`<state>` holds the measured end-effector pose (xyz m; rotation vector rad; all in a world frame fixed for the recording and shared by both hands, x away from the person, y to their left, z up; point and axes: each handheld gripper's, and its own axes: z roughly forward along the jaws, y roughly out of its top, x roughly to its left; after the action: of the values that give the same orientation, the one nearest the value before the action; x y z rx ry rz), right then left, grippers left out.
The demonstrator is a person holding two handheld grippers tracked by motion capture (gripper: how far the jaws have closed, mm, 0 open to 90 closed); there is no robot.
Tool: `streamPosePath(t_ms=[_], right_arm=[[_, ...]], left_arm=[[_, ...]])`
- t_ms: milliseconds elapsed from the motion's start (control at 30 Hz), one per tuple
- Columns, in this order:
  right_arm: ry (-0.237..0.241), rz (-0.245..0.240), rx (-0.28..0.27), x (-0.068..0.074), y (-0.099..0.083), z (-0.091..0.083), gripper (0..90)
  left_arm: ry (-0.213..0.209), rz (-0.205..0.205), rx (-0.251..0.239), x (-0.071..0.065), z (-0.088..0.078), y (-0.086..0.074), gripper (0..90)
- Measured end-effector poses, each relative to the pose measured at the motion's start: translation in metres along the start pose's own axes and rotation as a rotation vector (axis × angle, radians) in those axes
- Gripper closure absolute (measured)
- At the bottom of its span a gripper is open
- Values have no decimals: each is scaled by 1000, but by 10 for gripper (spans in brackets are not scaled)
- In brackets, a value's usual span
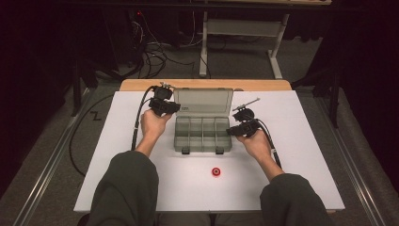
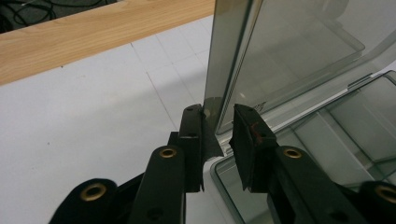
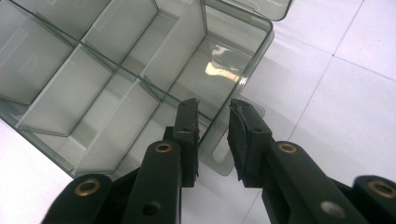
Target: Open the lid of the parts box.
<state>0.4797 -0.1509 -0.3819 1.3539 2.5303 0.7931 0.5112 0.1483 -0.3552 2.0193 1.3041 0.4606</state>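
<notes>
Straddling lid edge [image 2: 219,70], left hand-held gripper [image 2: 218,122] ungripped, right hand-held gripper [image 3: 212,116] ungripped astride box wall [image 3: 261,51].

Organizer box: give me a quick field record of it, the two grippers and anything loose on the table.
box: clear organizer box, mid-table
lid: lid open, standing up at the far side
compartments: nothing visible inside
left gripper: left gripper astride the lid's edge, contact unclear
right gripper: right gripper astride the box's end wall, contact unclear
loose item: red ring near the person, apart from box
</notes>
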Motion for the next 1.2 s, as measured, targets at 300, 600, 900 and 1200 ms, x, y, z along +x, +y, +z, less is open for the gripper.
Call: streamPosePath(t_ms=[300, 600, 900, 1200], right_arm=[[1, -4, -3, 0, 0, 0, 754], [-6, -8, -4, 1, 0, 0, 755], [-13, -6, -7, 2, -1, 0, 754], [-15, -2, -13, 3, -2, 0, 754]], left_arm=[[4, -7, 26, 1, 9, -1, 735], [6, -56, 38, 6, 21, -4, 740], [43, -72, 62, 2, 30, -5, 751], [44, -71, 119, 3, 39, -9, 761]])
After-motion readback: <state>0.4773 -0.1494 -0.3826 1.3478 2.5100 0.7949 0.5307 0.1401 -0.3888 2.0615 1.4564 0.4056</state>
